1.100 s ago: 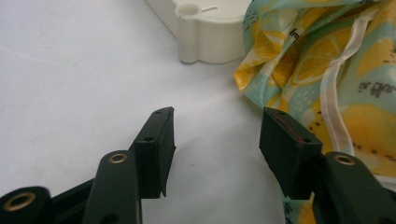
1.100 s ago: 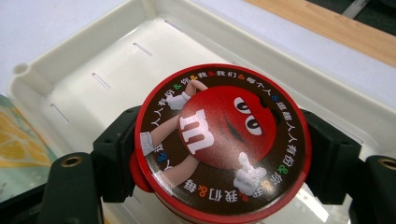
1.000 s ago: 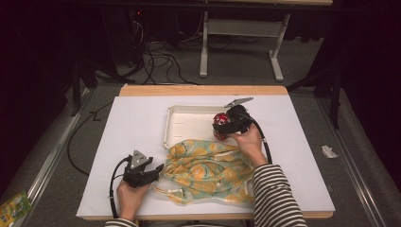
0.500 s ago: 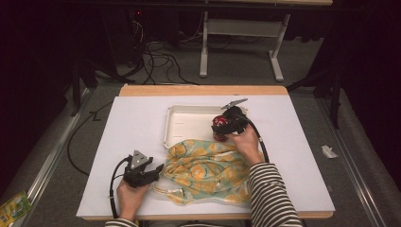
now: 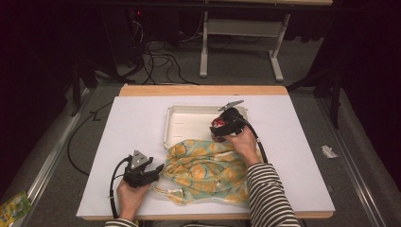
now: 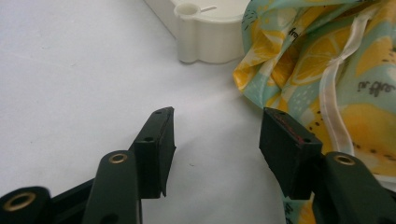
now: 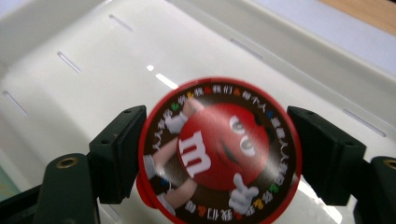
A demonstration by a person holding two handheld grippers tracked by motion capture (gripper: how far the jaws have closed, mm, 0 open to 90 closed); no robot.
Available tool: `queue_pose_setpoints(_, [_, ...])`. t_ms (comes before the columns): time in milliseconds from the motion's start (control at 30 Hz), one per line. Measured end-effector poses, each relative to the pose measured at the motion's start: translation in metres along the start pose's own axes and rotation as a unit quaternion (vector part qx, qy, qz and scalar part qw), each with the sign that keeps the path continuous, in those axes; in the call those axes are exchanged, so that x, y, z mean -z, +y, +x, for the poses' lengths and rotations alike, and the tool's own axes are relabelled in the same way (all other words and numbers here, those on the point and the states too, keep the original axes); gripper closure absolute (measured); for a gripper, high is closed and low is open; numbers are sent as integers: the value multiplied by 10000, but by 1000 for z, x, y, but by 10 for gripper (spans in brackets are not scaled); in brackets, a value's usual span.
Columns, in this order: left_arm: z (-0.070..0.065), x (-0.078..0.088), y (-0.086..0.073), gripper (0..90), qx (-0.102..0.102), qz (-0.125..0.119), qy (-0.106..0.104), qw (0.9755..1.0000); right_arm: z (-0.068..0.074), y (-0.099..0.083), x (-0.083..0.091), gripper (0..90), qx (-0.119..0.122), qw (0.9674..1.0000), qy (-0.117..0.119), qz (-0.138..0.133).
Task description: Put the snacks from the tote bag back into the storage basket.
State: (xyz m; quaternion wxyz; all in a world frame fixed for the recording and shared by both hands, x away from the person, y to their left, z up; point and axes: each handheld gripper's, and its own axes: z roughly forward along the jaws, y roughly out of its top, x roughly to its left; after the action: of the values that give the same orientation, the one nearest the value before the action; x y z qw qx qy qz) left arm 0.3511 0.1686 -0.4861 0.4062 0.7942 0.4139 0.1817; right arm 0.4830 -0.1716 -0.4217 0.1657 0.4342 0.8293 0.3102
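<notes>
My left gripper (image 5: 158, 169) hasn't budged, fingers spread wide and empty on the counter (image 5: 127, 127) beside the lemon-print bag (image 5: 205, 168). Farther off, my right gripper (image 7: 212, 154) has eased lower, fingers clamping the red candy tin (image 7: 217, 151) over the white tray (image 5: 189, 120).

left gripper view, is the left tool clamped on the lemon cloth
No, the left tool is open over bare table, with the lemon cloth beside its right jaw.

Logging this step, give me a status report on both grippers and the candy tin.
Left gripper open, idle beside lemon-print bag. Right gripper shut on round red candy tin, over white tray. Nothing in the way.
</notes>
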Motion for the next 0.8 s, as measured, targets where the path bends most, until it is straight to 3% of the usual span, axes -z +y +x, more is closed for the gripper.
queue_pose_setpoints(367, [0,0,0,460,-14,2,7,10000,0,-5,6,211,-224,9996,-108,110])
queue_pose_setpoints(500, [0,0,0,460,-14,-3,12,10000,0,-6,6,246,-361,9992,-50,169])
queue_pose_setpoints(800, [-1,-1,0,461,-17,22,14,10000,-1,-7,6,252,-246,9995,-66,168])
